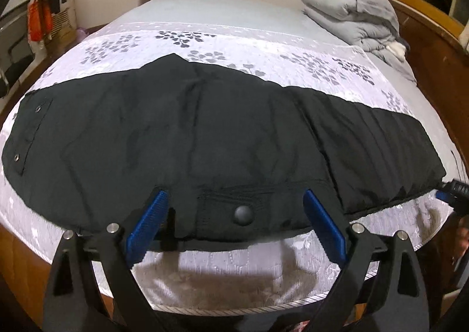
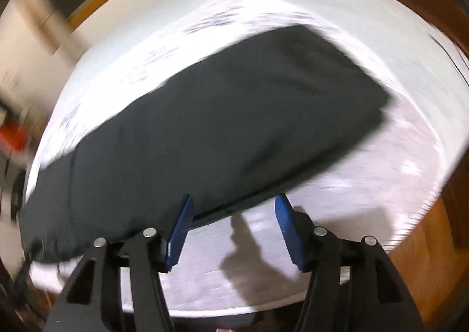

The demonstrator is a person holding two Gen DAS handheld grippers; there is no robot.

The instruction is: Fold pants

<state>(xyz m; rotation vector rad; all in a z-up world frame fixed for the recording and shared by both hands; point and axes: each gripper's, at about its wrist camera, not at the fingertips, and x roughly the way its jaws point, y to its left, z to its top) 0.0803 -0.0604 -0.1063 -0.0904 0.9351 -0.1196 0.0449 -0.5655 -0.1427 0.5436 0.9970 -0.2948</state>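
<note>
Lying flat across the near part of the bed [image 1: 205,12], the black pants [image 1: 205,126] appear thick and padded: soft, bulky, likely slow to crease. A hold is best taken at the near hem edge by the snap button [image 1: 242,214], or at the leg end to the right. The left gripper [image 1: 234,214] is held low over that near edge, jaws spread wide, nothing grasped. The right gripper [image 2: 233,225] is seen in a motion-blurred view, tilted, jaws likewise parted and empty, just beside the pants' near edge.
</note>
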